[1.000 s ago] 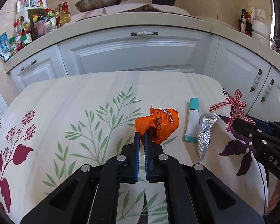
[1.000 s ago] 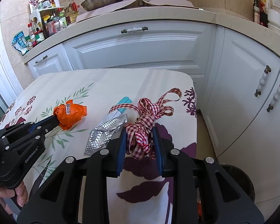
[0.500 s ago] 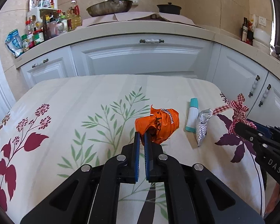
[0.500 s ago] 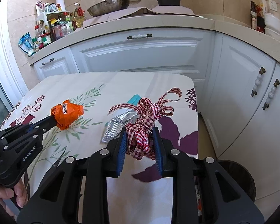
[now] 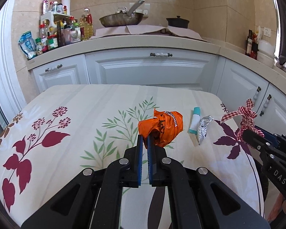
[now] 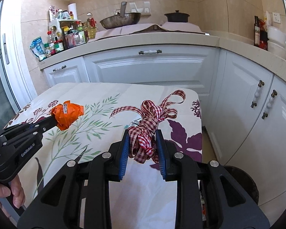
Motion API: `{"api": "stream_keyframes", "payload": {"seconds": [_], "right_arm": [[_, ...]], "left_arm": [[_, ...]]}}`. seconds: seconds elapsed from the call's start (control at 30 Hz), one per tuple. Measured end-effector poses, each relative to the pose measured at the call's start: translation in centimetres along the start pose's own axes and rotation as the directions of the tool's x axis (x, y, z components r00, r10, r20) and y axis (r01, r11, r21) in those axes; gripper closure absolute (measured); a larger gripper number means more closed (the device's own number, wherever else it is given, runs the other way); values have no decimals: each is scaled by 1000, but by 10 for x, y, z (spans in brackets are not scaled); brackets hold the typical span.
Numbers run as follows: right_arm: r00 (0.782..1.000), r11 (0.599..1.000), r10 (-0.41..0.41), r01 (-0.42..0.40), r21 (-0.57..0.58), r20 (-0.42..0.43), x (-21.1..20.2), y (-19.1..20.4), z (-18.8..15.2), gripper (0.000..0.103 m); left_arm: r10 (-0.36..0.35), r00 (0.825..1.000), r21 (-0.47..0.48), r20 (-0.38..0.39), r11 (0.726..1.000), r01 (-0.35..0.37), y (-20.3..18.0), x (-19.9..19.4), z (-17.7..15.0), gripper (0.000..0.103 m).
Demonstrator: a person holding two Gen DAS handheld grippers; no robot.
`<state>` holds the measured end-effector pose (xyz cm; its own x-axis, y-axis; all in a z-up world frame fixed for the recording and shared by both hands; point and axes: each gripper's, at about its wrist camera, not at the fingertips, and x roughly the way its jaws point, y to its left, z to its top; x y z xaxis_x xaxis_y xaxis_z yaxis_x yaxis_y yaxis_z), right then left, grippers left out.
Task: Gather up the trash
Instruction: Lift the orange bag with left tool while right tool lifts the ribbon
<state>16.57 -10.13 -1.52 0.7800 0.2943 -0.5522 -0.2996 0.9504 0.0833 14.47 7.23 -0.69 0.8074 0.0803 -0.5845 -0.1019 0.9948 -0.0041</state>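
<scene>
My left gripper [image 5: 145, 140] is shut on a crumpled orange wrapper [image 5: 162, 128] and holds it above the floral tablecloth [image 5: 76, 118]; the wrapper also shows in the right wrist view [image 6: 67, 113]. My right gripper [image 6: 142, 133] is shut on a bundle of red-and-white checked ribbon [image 6: 150, 124], raised over the table's right side; the ribbon also shows in the left wrist view [image 5: 246, 118]. A teal-capped white tube [image 5: 194, 119] and a silver foil wrapper [image 5: 204, 127] lie on the table between the grippers.
A dark round bin [image 6: 242, 181] stands on the floor by the table's right edge, below my right gripper. White kitchen cabinets [image 5: 154, 70] and a countertop with bottles, a pan and a pot run behind the table.
Both grippers have risen and pulled back from the table with the orange wrapper and the ribbon held in them. The tube and foil have stayed on the cloth.
</scene>
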Motion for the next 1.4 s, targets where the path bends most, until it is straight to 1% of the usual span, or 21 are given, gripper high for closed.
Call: {"api": "stream_keyframes", "payload": {"seconds": [0.43,0.8,1.1,1.27,1.4], "right_arm": [[998,1000,-3,4,-12,62,-50,14,-14,77],[992,999,-34,35,-5,121,-90,11,-26,77],[984,995,-98,96,22,147,-119,-9,-41,77],[978,989,-142,135,57,153,-132,-29,-50,77],[970,981,-184,172,87,156,-142,-47,-56,77]], "left_arm": [[7,999,-26,44,1000,-5,9,-44,-14,98],[-2,997,-15,79,1000,4,4,-75,-26,98],[-50,995,21,86,999,49,-19,-89,-34,98],[-96,991,59,98,994,91,-41,-95,-33,98],[-147,984,87,99,987,138,-64,-97,-33,98]]}}
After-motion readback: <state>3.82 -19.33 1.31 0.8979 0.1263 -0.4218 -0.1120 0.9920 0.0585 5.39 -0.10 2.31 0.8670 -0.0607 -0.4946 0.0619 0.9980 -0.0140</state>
